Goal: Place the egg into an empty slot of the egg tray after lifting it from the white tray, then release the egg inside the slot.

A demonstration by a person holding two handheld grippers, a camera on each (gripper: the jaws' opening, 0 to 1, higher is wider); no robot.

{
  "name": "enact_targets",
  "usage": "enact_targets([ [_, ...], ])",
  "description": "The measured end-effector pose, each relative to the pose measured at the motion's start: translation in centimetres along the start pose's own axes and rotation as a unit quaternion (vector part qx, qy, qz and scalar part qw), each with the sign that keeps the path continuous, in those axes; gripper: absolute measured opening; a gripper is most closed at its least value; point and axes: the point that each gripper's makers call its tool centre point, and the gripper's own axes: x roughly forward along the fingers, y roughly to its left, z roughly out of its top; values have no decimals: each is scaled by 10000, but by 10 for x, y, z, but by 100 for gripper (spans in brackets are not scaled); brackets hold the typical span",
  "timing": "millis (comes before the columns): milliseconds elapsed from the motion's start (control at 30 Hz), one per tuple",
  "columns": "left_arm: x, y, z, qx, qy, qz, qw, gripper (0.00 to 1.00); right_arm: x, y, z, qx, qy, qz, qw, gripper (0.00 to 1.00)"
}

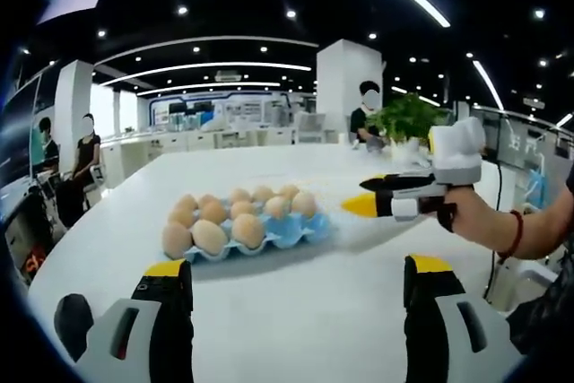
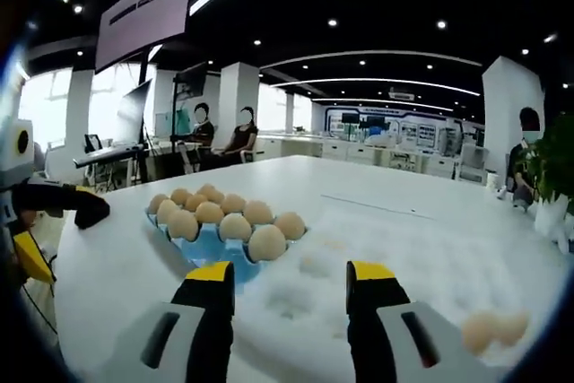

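Left gripper [image 1: 298, 280]: low over the near part of the table, its two yellow-tipped jaws standing wide apart with nothing between them, aimed at the egg tray.
Right gripper [image 2: 289, 286]: jaws parted and empty, level above the table, pointing past the near right corner of the egg tray; in the left gripper view it reaches in from the right, held in a hand [image 1: 466, 213] with a red band at the wrist, its yellow tips aimed left at the tray and just clear of it.
Table [image 1: 296, 320]: white and broad, carrying everything.
White tray [image 2: 359, 298]: a pale dimpled sheet just ahead of the right gripper, right of the egg tray; its edges are hard to make out.
Loose eggs [image 2: 491, 329]: two, blurred, at the near right; which way they point I cannot tell.
Egg tray [image 1: 291, 230]: blue, its long axis running from near left to far right in the left gripper view.
Eggs in tray [image 1: 238, 217]: brown, standing on end in rows; blue slots at the right end are bare.
Plant [image 1: 408, 118]: green, at the table's far edge.
People [image 1: 85, 154]: standing well beyond the table.
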Motion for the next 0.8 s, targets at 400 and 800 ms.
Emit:
enact_targets([
  [400, 4, 8, 0, -23, -4, 4, 10000, 100, -23, -44, -12, 71, 47, -489, 9988, 51],
  [800, 7, -3, 0, 17, 8, -80, 10000, 100, -44, -76, -17, 124, 85, -929, 9956, 51],
])
